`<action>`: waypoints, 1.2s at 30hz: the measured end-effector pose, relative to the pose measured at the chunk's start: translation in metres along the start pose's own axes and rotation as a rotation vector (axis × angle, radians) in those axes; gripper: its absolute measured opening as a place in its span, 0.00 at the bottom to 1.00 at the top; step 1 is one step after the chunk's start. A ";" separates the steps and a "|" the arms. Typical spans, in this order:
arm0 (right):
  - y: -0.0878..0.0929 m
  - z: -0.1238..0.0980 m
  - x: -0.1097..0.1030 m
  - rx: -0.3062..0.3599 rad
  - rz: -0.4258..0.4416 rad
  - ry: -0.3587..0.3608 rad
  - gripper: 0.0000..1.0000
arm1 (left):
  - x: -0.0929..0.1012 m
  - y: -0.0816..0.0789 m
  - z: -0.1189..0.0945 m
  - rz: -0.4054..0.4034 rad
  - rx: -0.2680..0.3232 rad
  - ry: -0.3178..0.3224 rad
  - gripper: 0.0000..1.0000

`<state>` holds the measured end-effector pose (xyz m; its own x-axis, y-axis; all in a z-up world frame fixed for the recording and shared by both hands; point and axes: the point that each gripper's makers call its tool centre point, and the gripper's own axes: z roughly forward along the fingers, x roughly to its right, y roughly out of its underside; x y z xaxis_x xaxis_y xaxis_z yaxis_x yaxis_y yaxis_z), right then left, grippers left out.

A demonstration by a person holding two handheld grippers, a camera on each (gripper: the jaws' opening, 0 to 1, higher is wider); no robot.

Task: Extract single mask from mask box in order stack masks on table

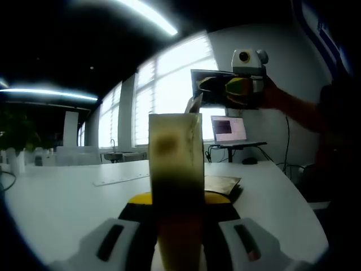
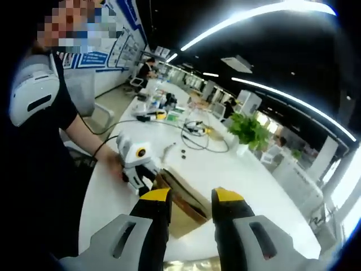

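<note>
Left gripper (image 1: 179, 237): clamps upright cardboard mask box (image 1: 175, 164) | right gripper (image 2: 192, 199): jaws parted, raised | table (image 1: 56, 197): smooth white, rounded edge

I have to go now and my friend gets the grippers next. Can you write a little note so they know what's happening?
Left gripper: shut on the mask box, holding it upright above the white table.
Right gripper: raised above the box, jaws parted with nothing visibly between them; in the left gripper view it is dark and backlit.
Job's things: the box, brown in the right gripper view; something flat and brownish on the table behind it, maybe a mask.
Done: unclear.
Left: pull one mask and stack it on the table.
</note>
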<state>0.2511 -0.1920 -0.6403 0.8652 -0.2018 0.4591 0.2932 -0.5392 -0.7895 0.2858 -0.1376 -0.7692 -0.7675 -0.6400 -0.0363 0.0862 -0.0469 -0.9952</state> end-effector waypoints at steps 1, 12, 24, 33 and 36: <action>0.001 0.002 -0.002 -0.017 -0.016 -0.014 0.25 | 0.000 0.000 0.000 0.000 0.000 0.000 0.31; 0.004 0.022 -0.015 -0.133 -0.162 -0.124 0.25 | 0.000 0.000 0.001 -0.006 -0.002 0.001 0.31; 0.010 0.035 -0.012 -0.197 -0.219 -0.163 0.24 | -0.007 0.000 0.000 -0.075 0.000 -0.016 0.30; 0.010 0.048 -0.010 -0.261 -0.294 -0.227 0.20 | -0.006 0.000 -0.001 -0.077 0.000 -0.014 0.30; 0.012 0.051 -0.014 -0.282 -0.313 -0.253 0.18 | -0.006 0.000 -0.001 -0.077 0.000 -0.014 0.30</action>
<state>0.2634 -0.1542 -0.6765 0.8348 0.1916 0.5161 0.4640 -0.7494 -0.4723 0.2899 -0.1329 -0.7691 -0.7630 -0.6451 0.0415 0.0274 -0.0963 -0.9950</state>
